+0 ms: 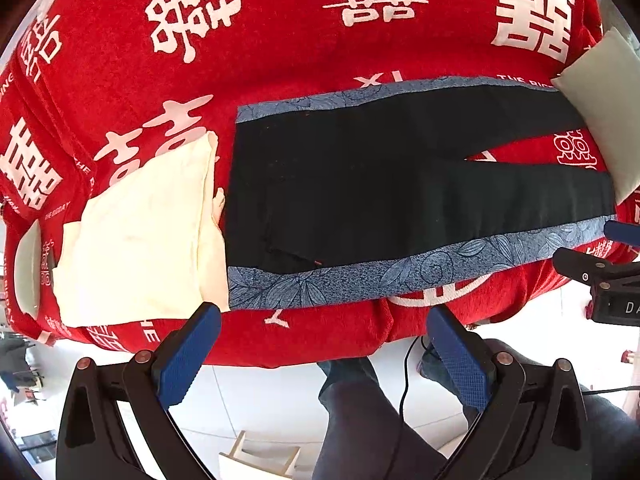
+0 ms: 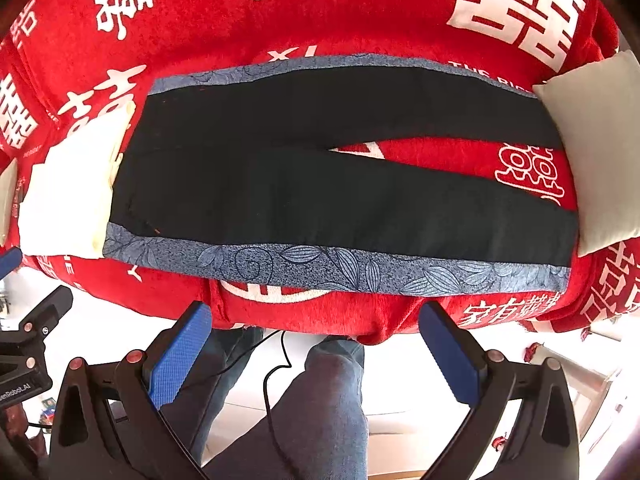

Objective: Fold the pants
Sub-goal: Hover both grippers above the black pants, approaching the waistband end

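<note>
Nearest the left wrist camera, the left gripper [image 1: 320,328] hung off the near edge of the bed, its two blue-padded fingers [image 1: 186,354] spread wide apart with nothing between them. In the right wrist view the right gripper [image 2: 314,324] was held the same way, fingers [image 2: 180,352] well apart and empty, also short of the near edge. Below both, the person's legs in blue jeans [image 2: 320,400] stood on a pale floor, with a thin black cable [image 2: 276,372] trailing across them.

Past the near edge, a red blanket [image 1: 280,40] printed with large white characters covered the bed. The pants [image 1: 360,184] lay flat on it, close to the near edge and running lengthwise along it: black cloth with a blue floral stripe [image 1: 400,276] down each outer side. The waist pointed toward the left end, and the two legs parted toward the right, showing a wedge of red blanket between them.

At the left end, a cream folded cloth [image 1: 140,232] lay touching the waistband. At the right end, a pale pillow [image 1: 600,112] overlapped the hem of the far leg. In the left view, the right gripper's black body showed at the right border.
</note>
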`<state>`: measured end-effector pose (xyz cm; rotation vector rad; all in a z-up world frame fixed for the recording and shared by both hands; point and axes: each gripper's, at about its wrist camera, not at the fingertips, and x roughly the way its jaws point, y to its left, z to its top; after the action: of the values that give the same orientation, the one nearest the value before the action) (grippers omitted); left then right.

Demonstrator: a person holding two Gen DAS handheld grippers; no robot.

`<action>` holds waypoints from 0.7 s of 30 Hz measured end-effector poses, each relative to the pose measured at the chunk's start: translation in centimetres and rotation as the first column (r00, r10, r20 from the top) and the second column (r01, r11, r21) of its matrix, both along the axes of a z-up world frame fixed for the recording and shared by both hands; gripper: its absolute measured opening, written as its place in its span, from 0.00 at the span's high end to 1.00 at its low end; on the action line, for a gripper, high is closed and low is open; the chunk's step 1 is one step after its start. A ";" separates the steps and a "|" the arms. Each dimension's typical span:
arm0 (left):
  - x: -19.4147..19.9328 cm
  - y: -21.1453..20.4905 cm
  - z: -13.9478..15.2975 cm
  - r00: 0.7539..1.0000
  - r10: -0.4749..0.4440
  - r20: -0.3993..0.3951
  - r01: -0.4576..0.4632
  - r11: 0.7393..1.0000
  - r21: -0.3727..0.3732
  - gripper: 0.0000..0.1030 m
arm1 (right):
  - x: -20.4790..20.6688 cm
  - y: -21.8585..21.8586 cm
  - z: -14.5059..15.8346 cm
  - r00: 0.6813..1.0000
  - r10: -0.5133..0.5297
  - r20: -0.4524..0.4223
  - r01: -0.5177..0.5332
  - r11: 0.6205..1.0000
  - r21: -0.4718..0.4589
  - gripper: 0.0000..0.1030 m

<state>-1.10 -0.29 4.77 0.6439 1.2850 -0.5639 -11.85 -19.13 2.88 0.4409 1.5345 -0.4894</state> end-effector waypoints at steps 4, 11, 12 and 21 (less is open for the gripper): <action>0.0 -0.1 0.1 1.000 0.003 0.007 -0.003 1.000 0.003 0.00 | 0.0 -0.3 0.0 1.000 -0.001 0.006 0.001 1.000 0.005 0.00; -0.2 -0.5 0.1 1.000 0.016 0.014 -0.016 1.000 0.011 0.00 | -0.3 -0.8 -0.1 1.000 -0.005 0.013 0.005 1.000 0.013 0.00; -0.3 -0.6 0.1 1.000 0.018 0.016 -0.019 1.000 0.012 0.00 | -0.4 -1.0 -0.1 1.000 -0.004 0.015 0.004 1.000 0.014 0.00; -1.1 -1.2 0.5 0.998 0.047 0.044 -0.048 0.999 0.018 0.00 | -0.8 -2.3 0.2 0.999 0.002 0.049 -0.004 1.000 0.030 0.00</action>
<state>-2.18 -1.48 5.32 0.6371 1.2630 -0.4969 -12.68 -21.43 3.10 0.4709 1.4965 -0.4502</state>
